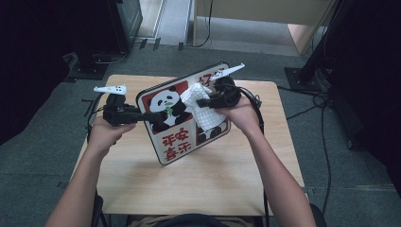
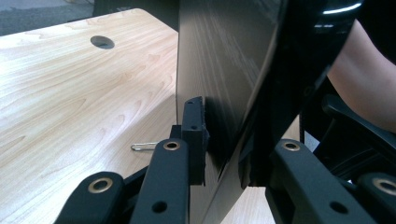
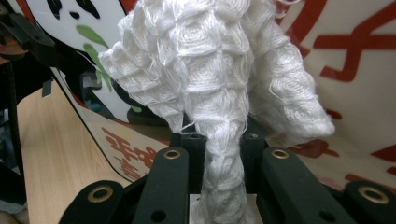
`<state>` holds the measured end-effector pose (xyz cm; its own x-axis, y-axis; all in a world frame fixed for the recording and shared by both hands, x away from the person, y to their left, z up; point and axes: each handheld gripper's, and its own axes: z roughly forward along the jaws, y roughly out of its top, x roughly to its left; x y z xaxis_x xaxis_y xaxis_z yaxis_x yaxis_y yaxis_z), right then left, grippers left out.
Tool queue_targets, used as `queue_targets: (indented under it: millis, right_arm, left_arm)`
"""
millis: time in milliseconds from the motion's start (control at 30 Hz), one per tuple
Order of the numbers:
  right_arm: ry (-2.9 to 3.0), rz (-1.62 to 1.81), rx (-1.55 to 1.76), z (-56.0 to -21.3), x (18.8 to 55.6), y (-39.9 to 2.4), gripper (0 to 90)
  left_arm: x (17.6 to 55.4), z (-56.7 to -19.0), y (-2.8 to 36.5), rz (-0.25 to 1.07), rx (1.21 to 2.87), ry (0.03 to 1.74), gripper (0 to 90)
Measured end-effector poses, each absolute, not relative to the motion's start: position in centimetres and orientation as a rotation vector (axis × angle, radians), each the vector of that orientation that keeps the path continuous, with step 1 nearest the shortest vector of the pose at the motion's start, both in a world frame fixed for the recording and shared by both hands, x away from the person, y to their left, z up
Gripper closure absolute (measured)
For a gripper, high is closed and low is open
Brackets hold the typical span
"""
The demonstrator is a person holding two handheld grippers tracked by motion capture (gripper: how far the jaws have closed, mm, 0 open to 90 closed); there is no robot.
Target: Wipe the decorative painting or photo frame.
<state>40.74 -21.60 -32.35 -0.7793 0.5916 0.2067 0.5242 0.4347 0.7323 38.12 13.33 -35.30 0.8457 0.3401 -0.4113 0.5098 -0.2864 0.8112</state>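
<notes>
White cloth (image 1: 204, 109) hides part of the panda board (image 1: 171, 142)

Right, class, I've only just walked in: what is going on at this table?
A person is wiping a panda sign. The left gripper is clamped on the sign's edge and holds it tilted up on the wooden table. The right gripper is shut on a white waffle-weave cloth, held against the sign's printed face.

Wooden table (image 1: 198, 184) — paper clip (image 2: 142, 146)
</notes>
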Motion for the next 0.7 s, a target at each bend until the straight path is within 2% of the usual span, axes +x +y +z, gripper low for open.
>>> queue_targets:
  millis: [700]
  right_arm:
    - [2.624,1.263,1.035,-35.7,40.0,-21.9,78.6]
  left_arm:
    - [38.2,-35.3,13.4,-0.195,1.900,0.631,75.2]
